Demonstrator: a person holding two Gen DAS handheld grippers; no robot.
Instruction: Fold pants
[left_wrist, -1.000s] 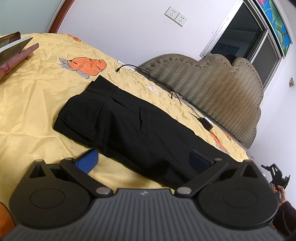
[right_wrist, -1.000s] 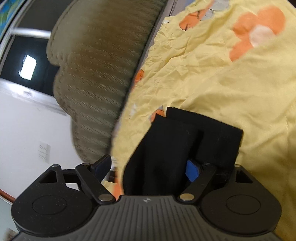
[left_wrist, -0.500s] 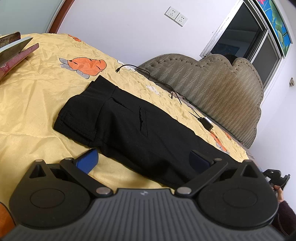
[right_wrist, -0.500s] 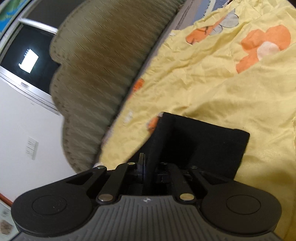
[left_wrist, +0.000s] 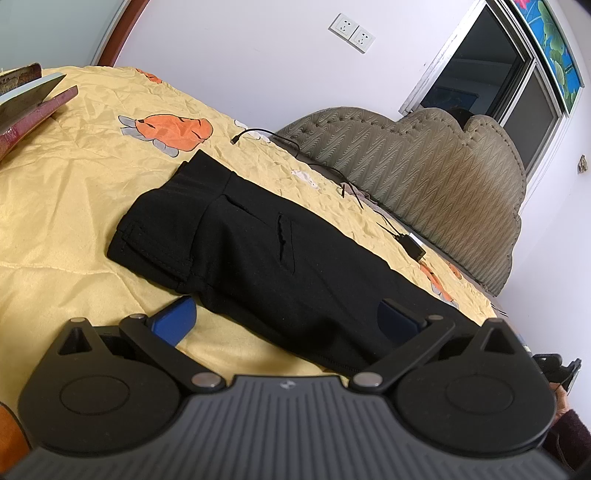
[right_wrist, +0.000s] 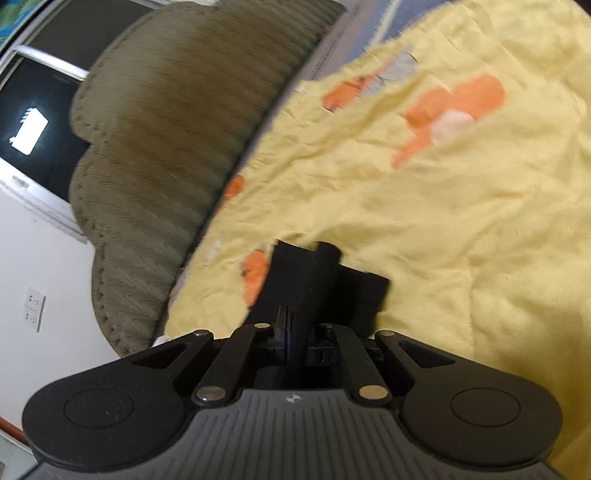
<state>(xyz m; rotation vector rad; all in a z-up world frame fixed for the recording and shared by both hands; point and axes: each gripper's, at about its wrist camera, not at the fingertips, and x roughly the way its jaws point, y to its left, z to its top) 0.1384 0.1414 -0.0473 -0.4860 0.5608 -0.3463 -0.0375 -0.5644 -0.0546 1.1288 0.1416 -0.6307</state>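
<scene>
right gripper (right_wrist: 291, 332) clenched on pants (right_wrist: 314, 280) cuff, lower centre | left gripper (left_wrist: 284, 317) released, straddling pants mid-frame on bed (left_wrist: 74, 206) | risk: thin pinch slips, cuff drops, fold skews

**Bedroom, bkgd only**

I see a white wall (left_wrist: 258, 55) w/ double white socket plate (left_wrist: 351, 32), scalloped olive-grey padded headboard (left_wrist: 436, 173), dark aluminium-framed window (left_wrist: 487, 62), bed under yellow quilt w/ orange prints (left_wrist: 66, 184).
</scene>
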